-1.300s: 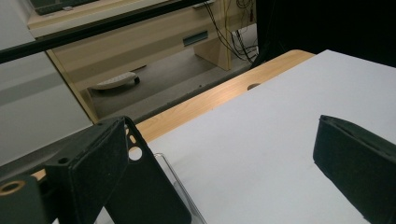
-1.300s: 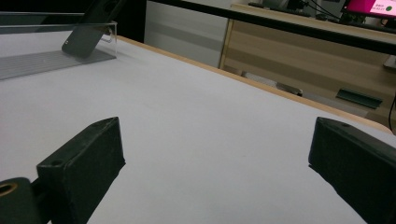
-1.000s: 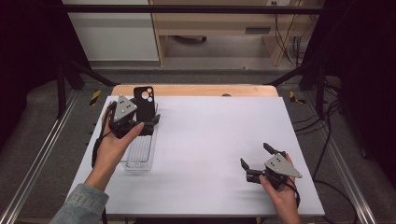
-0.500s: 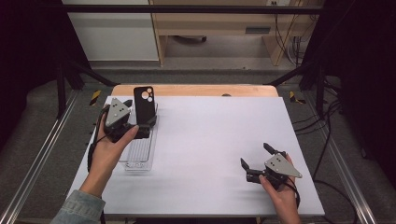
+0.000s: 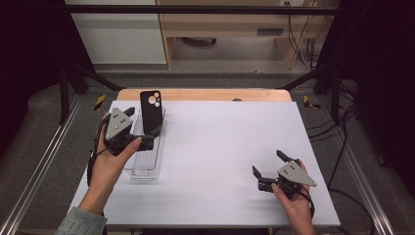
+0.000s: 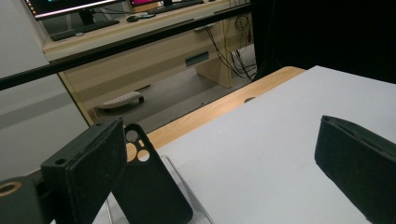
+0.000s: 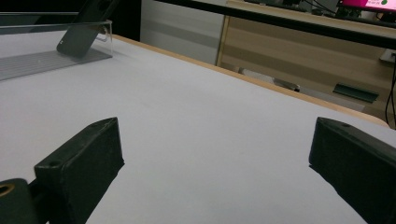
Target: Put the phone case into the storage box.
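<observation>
White table [image 5: 220, 147] unchanged; left claw [image 5: 128, 128] has drawn back from phone case [image 5: 151, 112].

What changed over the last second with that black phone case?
The left hand-held gripper let go of the black phone case and drew back leftward, jaws open. The case stays propped upright in the clear plastic tray. The right hand-held gripper stayed open, resting.

The phone case [image 5: 150, 111] is black, with a cluster of round camera cutouts at its upper end. It stands nearly upright, leaning slightly, at the far end of a clear plastic tray [image 5: 145, 166]. The tray lies flat near the left edge of the white tabletop [image 5: 225, 147].
</observation>
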A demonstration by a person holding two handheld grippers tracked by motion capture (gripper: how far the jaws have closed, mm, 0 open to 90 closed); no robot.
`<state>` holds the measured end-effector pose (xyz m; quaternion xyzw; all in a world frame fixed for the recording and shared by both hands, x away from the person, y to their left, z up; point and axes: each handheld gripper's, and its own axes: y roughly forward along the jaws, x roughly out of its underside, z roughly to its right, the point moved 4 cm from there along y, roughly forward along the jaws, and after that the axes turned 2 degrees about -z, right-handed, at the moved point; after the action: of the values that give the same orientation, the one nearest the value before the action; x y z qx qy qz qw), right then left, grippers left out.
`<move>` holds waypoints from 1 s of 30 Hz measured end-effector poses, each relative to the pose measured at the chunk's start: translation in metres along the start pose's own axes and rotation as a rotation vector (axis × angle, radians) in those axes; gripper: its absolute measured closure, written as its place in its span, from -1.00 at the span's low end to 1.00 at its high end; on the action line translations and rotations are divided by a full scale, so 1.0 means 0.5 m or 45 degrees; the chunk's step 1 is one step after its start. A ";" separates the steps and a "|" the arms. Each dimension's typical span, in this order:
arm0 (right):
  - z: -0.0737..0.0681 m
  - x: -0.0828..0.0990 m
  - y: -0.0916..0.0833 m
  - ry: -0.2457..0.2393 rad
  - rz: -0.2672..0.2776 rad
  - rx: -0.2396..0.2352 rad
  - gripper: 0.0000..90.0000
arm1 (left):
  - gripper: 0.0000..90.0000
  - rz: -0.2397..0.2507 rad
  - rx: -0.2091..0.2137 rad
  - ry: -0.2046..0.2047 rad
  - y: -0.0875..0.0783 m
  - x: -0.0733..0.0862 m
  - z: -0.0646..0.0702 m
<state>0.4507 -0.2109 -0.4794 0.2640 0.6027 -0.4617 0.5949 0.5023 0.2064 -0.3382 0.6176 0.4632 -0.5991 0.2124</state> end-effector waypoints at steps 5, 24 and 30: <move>0.000 0.000 0.000 0.004 -0.001 -0.001 -0.93 | -0.95 0.014 -0.003 -0.004 -0.011 0.000 0.002; 0.001 0.000 0.000 0.009 -0.002 -0.001 -0.93 | -0.95 0.064 -0.033 -0.029 -0.043 0.026 -0.002; 0.000 0.000 0.000 0.010 -0.003 -0.002 -0.93 | -0.95 0.070 -0.036 -0.076 -0.058 0.043 -0.003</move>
<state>0.4505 -0.2109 -0.4794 0.2644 0.6057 -0.4608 0.5923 0.4759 0.2285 -0.3494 0.6088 0.4480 -0.6045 0.2514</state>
